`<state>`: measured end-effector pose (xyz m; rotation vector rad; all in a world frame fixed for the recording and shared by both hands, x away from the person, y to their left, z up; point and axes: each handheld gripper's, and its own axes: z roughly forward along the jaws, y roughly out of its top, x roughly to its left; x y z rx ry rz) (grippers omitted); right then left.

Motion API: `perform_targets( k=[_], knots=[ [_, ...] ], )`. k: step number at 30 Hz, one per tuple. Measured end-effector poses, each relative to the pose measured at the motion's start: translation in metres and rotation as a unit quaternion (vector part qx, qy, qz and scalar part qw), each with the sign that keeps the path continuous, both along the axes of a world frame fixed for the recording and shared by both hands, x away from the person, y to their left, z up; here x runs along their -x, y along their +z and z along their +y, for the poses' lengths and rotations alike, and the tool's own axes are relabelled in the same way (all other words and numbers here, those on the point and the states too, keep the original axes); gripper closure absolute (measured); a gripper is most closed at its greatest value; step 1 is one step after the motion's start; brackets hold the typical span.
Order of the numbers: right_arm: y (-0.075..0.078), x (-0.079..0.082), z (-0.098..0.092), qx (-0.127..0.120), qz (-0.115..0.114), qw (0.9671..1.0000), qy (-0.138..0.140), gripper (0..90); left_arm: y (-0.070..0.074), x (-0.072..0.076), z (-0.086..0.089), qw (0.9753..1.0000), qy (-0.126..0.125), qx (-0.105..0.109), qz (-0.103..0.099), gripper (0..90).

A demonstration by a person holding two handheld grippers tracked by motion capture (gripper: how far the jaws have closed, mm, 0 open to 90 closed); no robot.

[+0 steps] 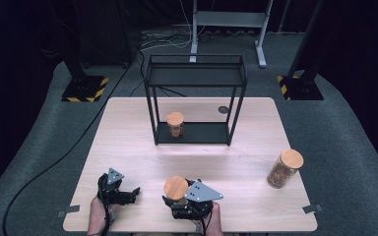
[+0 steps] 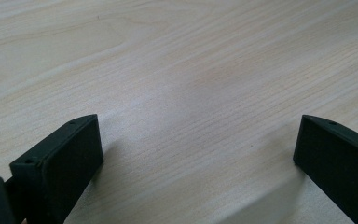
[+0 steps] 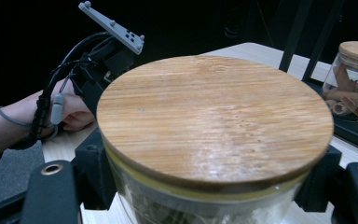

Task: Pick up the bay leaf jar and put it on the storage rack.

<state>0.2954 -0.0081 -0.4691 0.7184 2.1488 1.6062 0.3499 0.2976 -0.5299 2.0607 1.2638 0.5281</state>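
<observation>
Glass under a wooden lid, the jar looks slippery and breakable, so the right gripper pinches its body below the lid while the left gripper rests on the table with jaws spread, holding nothing.

Your jar, clear glass, round bamboo lid seated flat, upright, brownish contents inside, near table's front edge, clamped between right gripper's jaws

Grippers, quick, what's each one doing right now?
Left gripper: open, fingers wide apart over bare table, holding nothing.
Right gripper: closed on the glass jar with the wooden lid.
</observation>
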Motion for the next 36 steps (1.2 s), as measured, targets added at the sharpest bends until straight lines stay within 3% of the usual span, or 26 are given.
perform_targets(
  k=[36],
  knots=[
    [0.003, -0.008, -0.020, 0.006, -0.015, 0.9980, -0.062, 25.0, 0.000, 0.000, 0.000, 1.0000, 0.000, 0.000, -0.001, 0.6]
  ],
)
